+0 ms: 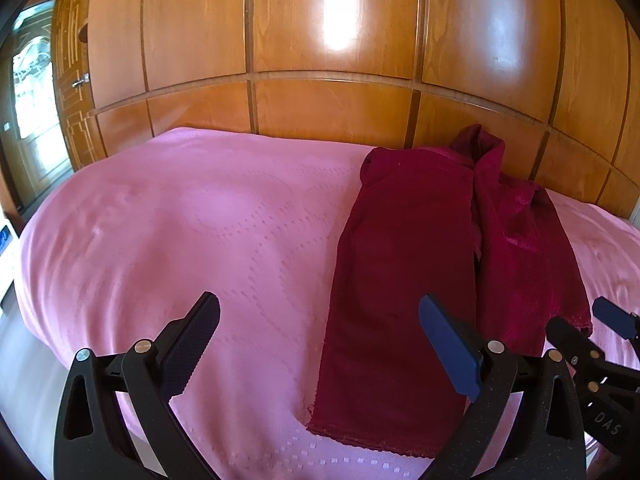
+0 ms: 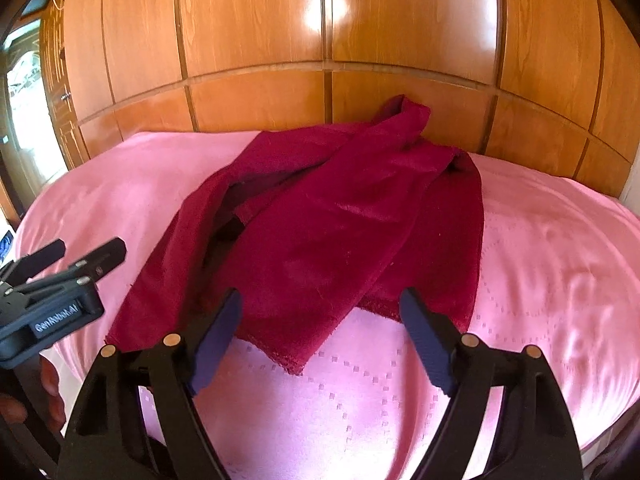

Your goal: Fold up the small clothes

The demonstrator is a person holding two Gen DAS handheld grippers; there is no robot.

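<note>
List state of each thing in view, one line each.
dark red cloth: partly folded, rumpled, lying on the bed.
pink bedspread: spread over the bed, lightly creased.
left gripper: open, holding nothing.
right gripper: open, holding nothing, over the cloth's near edge.
wooden wardrobe doors: closed.

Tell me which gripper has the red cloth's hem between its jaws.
The right gripper: its open jaws straddle the dark red cloth hem's corner; the left gripper stands beside the cloth.

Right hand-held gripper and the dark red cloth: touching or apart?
Cannot tell. In the right wrist view the open right hand-held gripper frames the dark red cloth hem; no clear contact or gap shows.
</note>
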